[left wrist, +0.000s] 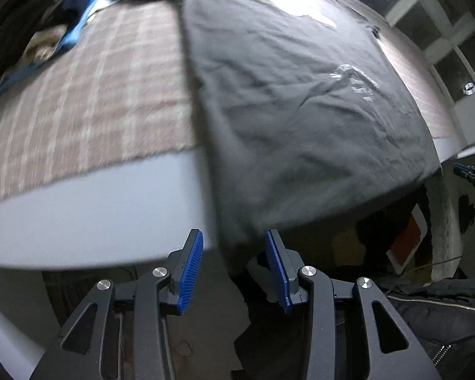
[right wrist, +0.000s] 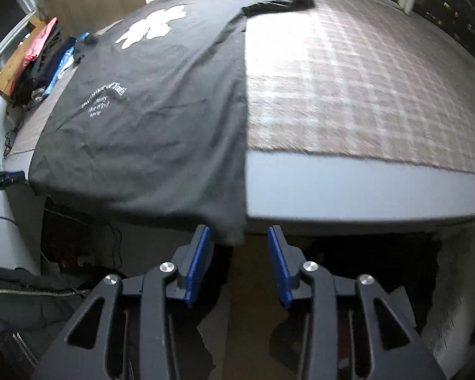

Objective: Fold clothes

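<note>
Left wrist view
My left gripper [left wrist: 234,267]: jaws partly apart, blue pads facing each other. The hanging hem corner of the shirt drops between them, nearer the right pad. I cannot tell whether either pad touches the cloth; nothing is clamped.
Shirt [left wrist: 300,95]: dark grey, spread flat on the table from 12 to 3 o'clock, its near hem draped over the table edge. A white print at 12 o'clock is blown out by glare. The small white lettering at 2 o'clock is too blurred to read.
Table [left wrist: 95,209]: pale rim, covered by a checked cloth [left wrist: 95,95] that is smeared by motion blur.
Heap of clothes [left wrist: 63,28]: blue and dark pieces at 10 o'clock, cut off by the edge of the frame.
My right gripper [left wrist: 471,175]: only a blue-tipped sliver at 3 o'clock.

Right wrist view
My right gripper [right wrist: 239,264]: jaws partly apart, empty. The shirt's hem corner hangs just above the left pad, at about 11 o'clock from the gap, and I see no pinch.
Shirt [right wrist: 158,110]: covers the left half of the table. One sleeve [right wrist: 278,3] reaches out at 12 o'clock. The lettering is unreadable here too.
Checked cloth [right wrist: 348,88]: bare from 1 to 3 o'clock.
Under the table: dark, nothing to make out.
My left gripper [right wrist: 6,178]: a blue-edged bit at 9 o'clock, mostly cut off.
</note>
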